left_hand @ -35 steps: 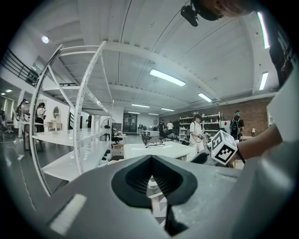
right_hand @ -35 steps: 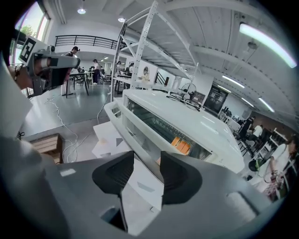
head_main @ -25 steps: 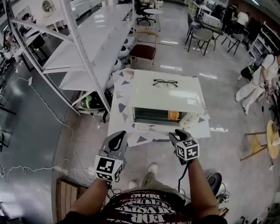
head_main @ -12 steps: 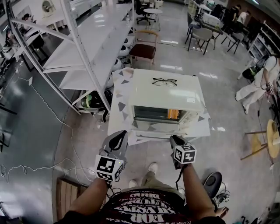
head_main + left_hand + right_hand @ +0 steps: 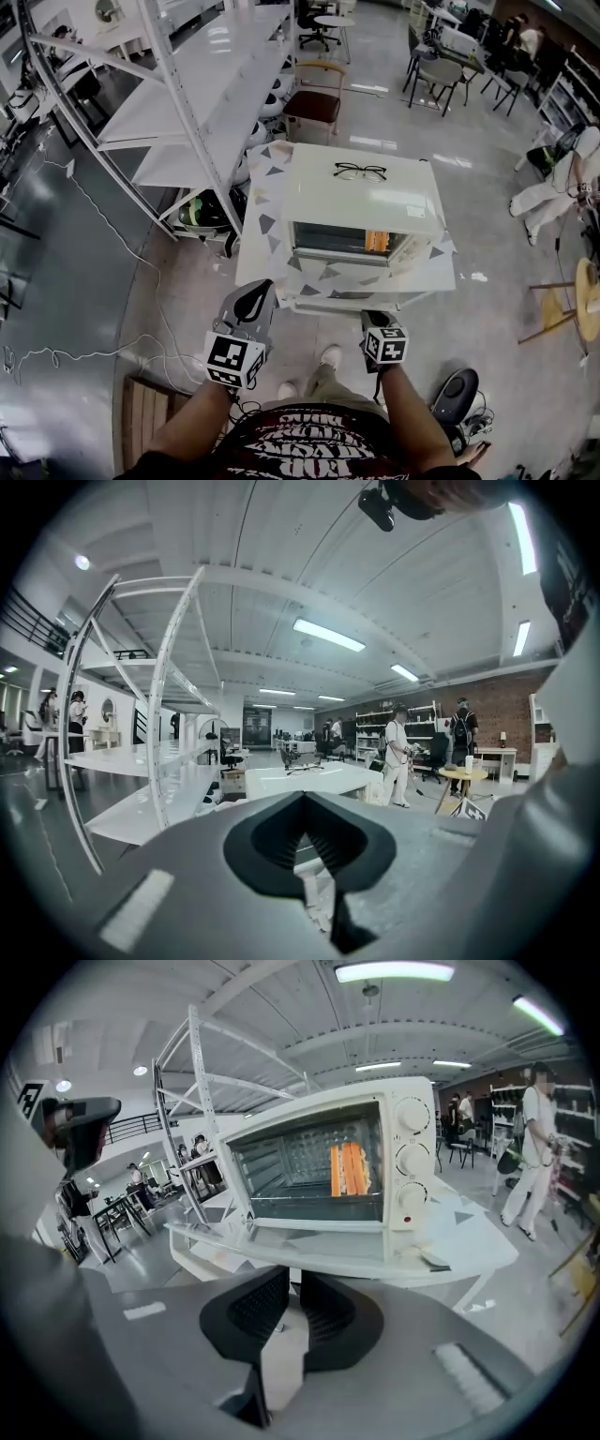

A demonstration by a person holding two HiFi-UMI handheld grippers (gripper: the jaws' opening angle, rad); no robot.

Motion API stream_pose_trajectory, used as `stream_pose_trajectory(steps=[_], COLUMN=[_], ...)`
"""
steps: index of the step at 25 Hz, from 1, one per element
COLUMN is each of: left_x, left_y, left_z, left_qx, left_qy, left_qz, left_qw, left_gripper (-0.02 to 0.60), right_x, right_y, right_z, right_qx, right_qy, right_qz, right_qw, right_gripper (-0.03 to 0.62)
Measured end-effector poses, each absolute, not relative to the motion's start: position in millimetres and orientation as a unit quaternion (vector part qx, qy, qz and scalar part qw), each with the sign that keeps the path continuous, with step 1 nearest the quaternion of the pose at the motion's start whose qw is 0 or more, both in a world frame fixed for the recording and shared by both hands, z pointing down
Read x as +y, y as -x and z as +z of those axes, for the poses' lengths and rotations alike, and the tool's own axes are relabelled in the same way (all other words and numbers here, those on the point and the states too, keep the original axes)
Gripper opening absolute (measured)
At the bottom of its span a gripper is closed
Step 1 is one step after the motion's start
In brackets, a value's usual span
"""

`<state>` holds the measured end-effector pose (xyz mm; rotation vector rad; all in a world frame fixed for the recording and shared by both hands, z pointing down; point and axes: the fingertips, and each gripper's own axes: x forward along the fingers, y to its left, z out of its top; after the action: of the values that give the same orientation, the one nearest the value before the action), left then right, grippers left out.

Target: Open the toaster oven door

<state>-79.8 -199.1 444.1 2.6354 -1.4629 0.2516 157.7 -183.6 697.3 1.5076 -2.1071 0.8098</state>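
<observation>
The toaster oven (image 5: 361, 202) sits on the white table (image 5: 261, 253), right in front of the person; its door (image 5: 319, 1246) looks like it is lying flat, already open; the right gripper (image 5: 289, 1283) hangs low near the table edge, with a thin gap and nothing in it, maybe done; the left gripper (image 5: 302, 808) waits pinched together
</observation>
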Motion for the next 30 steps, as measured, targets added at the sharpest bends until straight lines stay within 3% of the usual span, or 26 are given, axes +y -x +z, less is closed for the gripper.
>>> stream_pose_trajectory(steps=[21, 25, 30], left_x=[-195, -195, -196], left_y=[81, 82, 78], left_z=[444, 445, 445], left_qx=[-0.477, -0.478, -0.475], left_qy=[-0.872, -0.872, -0.874], left_qz=[0.092, 0.094, 0.092], left_qw=[0.055, 0.055, 0.056], left_gripper=[0.0, 0.0, 0.0], right_x=[-168, -168, -167], right_y=[-156, -161, -162], right_z=[734, 735, 735], right_qx=[-0.766, -0.761, -0.763], right_qy=[-0.547, -0.557, -0.554], right_qz=[0.287, 0.277, 0.275], right_qw=[0.18, 0.186, 0.186], right_gripper=[0.074, 0.026, 0.028])
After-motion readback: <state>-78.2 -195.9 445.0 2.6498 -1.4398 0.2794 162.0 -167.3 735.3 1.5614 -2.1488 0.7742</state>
